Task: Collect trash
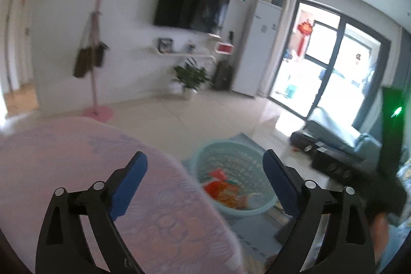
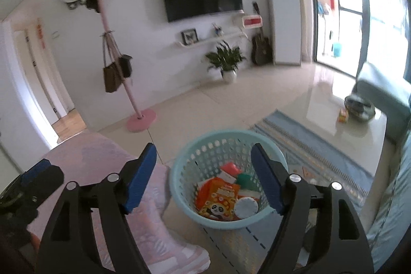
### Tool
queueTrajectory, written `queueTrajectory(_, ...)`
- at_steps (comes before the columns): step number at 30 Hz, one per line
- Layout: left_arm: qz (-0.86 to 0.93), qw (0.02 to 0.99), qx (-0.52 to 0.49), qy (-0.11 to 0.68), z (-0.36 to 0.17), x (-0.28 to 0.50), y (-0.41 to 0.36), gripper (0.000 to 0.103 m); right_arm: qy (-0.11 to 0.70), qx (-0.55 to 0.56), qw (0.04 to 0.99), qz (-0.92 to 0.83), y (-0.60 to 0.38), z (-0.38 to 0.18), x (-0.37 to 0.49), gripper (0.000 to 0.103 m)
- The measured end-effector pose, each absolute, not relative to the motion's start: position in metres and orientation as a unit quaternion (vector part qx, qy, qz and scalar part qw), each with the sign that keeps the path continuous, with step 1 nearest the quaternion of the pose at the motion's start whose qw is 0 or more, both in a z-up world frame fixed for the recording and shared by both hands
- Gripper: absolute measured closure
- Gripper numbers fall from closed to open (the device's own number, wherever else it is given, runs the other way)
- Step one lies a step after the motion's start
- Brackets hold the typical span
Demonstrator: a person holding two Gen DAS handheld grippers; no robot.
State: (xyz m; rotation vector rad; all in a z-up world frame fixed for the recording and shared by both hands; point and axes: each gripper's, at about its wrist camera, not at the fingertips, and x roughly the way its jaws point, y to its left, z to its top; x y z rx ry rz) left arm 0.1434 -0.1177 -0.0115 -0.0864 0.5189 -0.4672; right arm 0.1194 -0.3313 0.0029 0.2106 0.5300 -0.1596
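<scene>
Pale-blue perforated basket (image 2: pixel 226 181) on the floor beside the pink-covered counter (image 2: pixel 108 161), set low to catch dropped trash; inside it lie an orange panda-printed packet (image 2: pixel 218 199), lettering unreadable, and a round foil lid (image 2: pixel 245 207). Left tool (image 1: pixel 205 186) and right tool (image 2: pixel 204 179), above the basket: both wide apart, empty.

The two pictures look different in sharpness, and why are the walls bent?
Left wrist view: smeared throughout, so the basket and its trash are soft. Right wrist view: much crisper, and the panda packet is readable. Both: the fisheye lens bows straight edges, and the balcony door is blown out white with glare on the floor tiles.
</scene>
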Motion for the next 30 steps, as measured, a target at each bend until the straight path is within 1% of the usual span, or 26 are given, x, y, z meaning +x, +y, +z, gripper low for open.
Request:
queueTrajectory(3, -0.185, 0.954, -0.024, 0.234, -0.018, 0.123, -0.104, 0.013, 0.232, 0.08, 0.966, -0.079, -0.311, 0.01, 0.1, 0.025)
queueTrajectory(7, -0.117, 0.973, -0.008, 0.201, -0.035, 0.103, -0.085, 0.013, 0.163, 0.057, 0.98, -0.099, -0.287, 0.015, 0.068, 0.023)
queueTrajectory(9, -0.09, 0.981, 0.001, 0.173, -0.041, 0.094, -0.079, 0.013, 0.123, 0.048, 0.986, -0.105, -0.277, 0.02, 0.051, 0.019)
queueTrajectory(10, -0.083, 0.983, 0.002, 0.162, -0.044, 0.092, -0.076, 0.013, 0.11, 0.041, 0.987, -0.107, -0.274, 0.022, 0.045, 0.017)
queueTrajectory(12, -0.07, 0.985, -0.005, 0.157, -0.047, 0.091, -0.07, 0.013, 0.093, 0.023, 0.989, -0.112, -0.266, 0.025, 0.035, 0.016)
queueTrajectory(17, -0.044, 0.989, -0.005, 0.142, -0.041, 0.087, -0.065, 0.013, 0.094, 0.004, 0.99, -0.109, -0.255, 0.02, 0.023, 0.016)
queueTrajectory(21, -0.041, 0.989, -0.022, 0.139, -0.037, 0.083, -0.06, 0.01, 0.103, 0.015, 0.989, -0.106, -0.257, 0.012, 0.018, 0.016)
queueTrajectory(23, -0.03, 0.99, -0.013, 0.135, -0.037, 0.082, -0.062, 0.008, 0.115, 0.016, 0.988, -0.105, -0.256, 0.007, 0.019, 0.016)
queueTrajectory(30, -0.023, 0.99, 0.011, 0.139, -0.038, 0.081, -0.065, 0.008, 0.147, 0.009, 0.984, -0.095, -0.245, -0.012, 0.031, 0.016)
